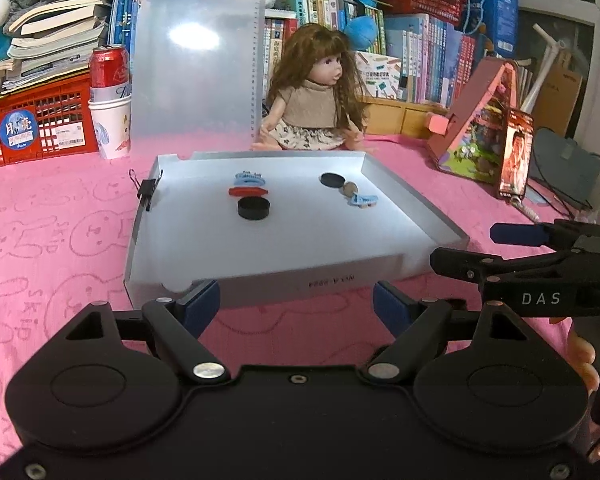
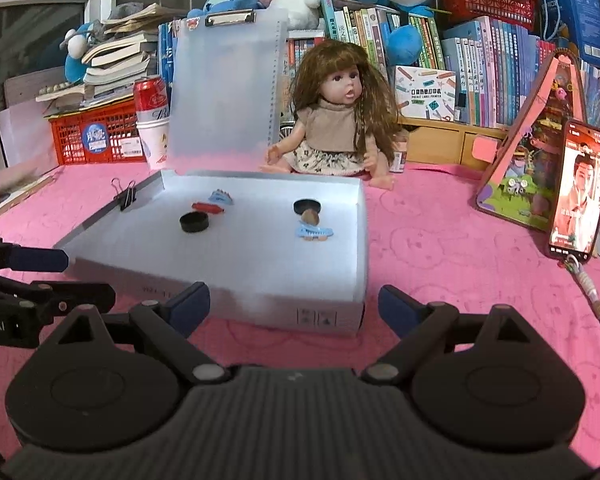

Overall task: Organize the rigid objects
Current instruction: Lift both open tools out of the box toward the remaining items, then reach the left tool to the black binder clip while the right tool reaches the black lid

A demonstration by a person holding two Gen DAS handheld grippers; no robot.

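From the left wrist, the left gripper (image 1: 296, 300) has its jaws apart and empty before the white tray (image 1: 260, 256) on the pink surface (image 1: 60, 220) – the right gripper's (image 1: 516, 236) body reads "DAS". In the tray lie two black discs, a red piece (image 1: 248, 191) and blue clips. From the right wrist, the right gripper (image 2: 294, 304) also has its jaws apart and empty – only here a box (image 2: 424, 90) reading "POCKET LABEL PRINTER" shows clearly.

A pink cloth (image 2: 440, 248) printed with faint outline figures covers the whole surface. Behind the doll (image 2: 336, 120) runs a crowded row of upright books (image 2: 480, 80) above low wooden drawers (image 2: 440, 136). Left of the doll stands a red crate (image 2: 96, 136) under stacked books; windows (image 2: 40, 4) rise beyond.
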